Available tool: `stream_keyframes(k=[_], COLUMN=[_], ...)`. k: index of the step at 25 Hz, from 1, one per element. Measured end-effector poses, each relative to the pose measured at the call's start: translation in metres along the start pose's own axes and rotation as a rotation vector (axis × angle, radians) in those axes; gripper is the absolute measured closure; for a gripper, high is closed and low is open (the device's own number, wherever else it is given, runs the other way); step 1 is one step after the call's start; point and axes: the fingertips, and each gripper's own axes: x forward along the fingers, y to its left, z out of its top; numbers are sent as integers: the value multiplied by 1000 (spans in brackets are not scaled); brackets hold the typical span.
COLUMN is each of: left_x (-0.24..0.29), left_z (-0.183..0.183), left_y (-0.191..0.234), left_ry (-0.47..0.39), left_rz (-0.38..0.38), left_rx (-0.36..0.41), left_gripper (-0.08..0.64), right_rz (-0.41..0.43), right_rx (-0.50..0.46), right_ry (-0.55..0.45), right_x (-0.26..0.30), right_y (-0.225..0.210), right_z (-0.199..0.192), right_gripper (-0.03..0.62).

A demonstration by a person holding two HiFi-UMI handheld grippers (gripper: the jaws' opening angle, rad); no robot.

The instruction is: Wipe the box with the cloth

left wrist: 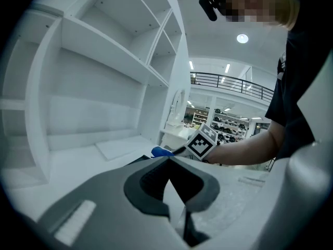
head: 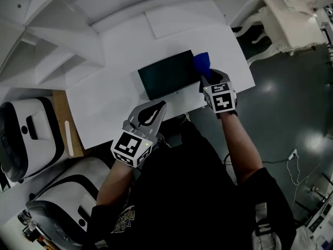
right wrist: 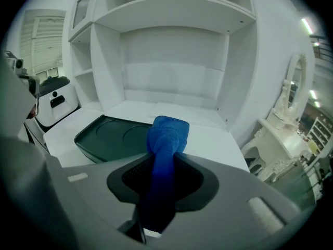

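A dark, shallow box [head: 169, 74] lies near the front edge of a white desk [head: 112, 100]. The right gripper [head: 204, 78], jaws clamped on a bunched blue cloth [head: 202, 62], holds the fabric at the box's 3 o'clock end. The left gripper [head: 154, 108], jaws together with nothing between them, is at the box's 7 o'clock by the desk's front edge, and white shelving [head: 47, 35] stands at 10 o'clock.

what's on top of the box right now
Nothing lies on the box: its top shows only two round recesses. The cloth, clamped in the right gripper, is at its right end and hides that corner, so contact can't be told.
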Motion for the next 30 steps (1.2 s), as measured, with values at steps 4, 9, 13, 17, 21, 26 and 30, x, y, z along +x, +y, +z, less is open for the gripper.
stream_keyframes(k=[4,9,13,17,21,26,30], left_x=[0,-6,-11,-17,-22,-28,-33], left_z=[-4,-13,-21,-26,-28,-31,-34], left_y=[-7,-13,-13,-11,-10,-10,-11], left_ry=[9,23,35,33,31,28,27], left_rz=[-18,-19,-10,0,5,13,19], left_rx=[27,27,22,9,2,0,1], left_gripper=[558,558,558,558,558,558,558], right_rz=[-6,-20,-28,-42,-51,-28,-8], right_rx=[-23,-71,-104,-134,-164,-190,-199], right_ry=[13,33,52,60,59,69,68], right_x=[-2,1,7,8,9,9,10], right_y=[10,18,24,27,32,47,62], right_z=[-5,-13,-18,-20,-20,-23,-25], right_gripper=[460,460,460,460,460,462,462])
